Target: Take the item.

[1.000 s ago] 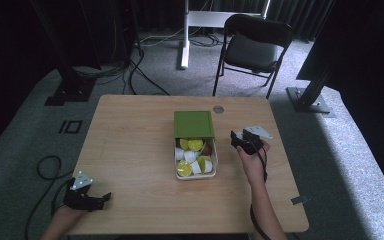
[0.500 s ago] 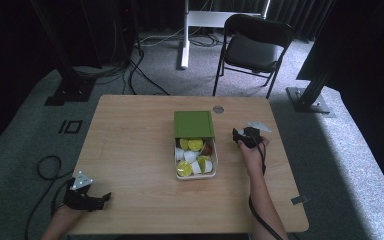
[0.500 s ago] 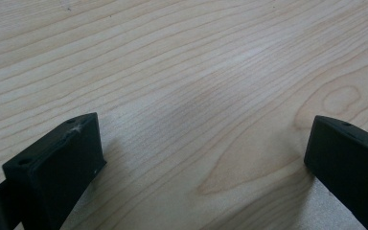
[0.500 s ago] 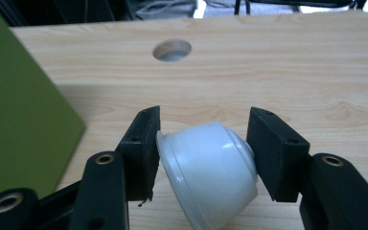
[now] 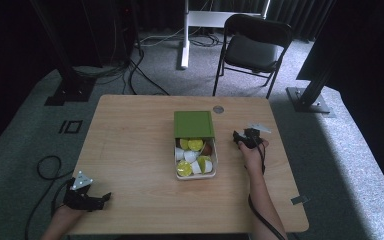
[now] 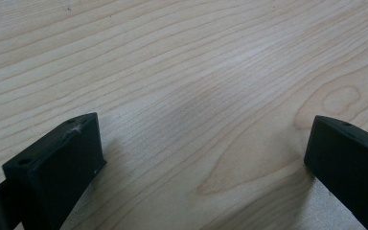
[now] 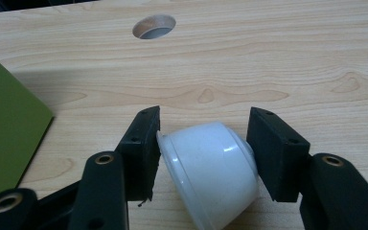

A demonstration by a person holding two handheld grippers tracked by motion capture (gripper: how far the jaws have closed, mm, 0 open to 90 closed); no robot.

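Observation:
My right gripper (image 7: 203, 136) is shut on a white capsule (image 7: 211, 167), which lies on its side between the two pads just above the wooden table (image 7: 278, 62). In the high view this gripper (image 5: 242, 137) sits just right of an open box (image 5: 209, 172) holding several white and yellow-green capsules (image 5: 196, 145). The box's green lid (image 5: 194, 124) covers its far half. My left gripper (image 5: 100, 198) rests at the table's front left corner. Its jaws stand wide open over bare wood (image 6: 201, 139) with nothing between them.
A round cable hole (image 5: 218, 109) is in the table behind the box and ahead of my right gripper (image 7: 154, 26). The green lid's edge (image 7: 5, 120) lies to that gripper's left. A black chair (image 5: 252, 47) stands beyond the table.
My right gripper has sunk a little toward the table beside the box, still holding the white capsule. The left gripper has stayed in place.

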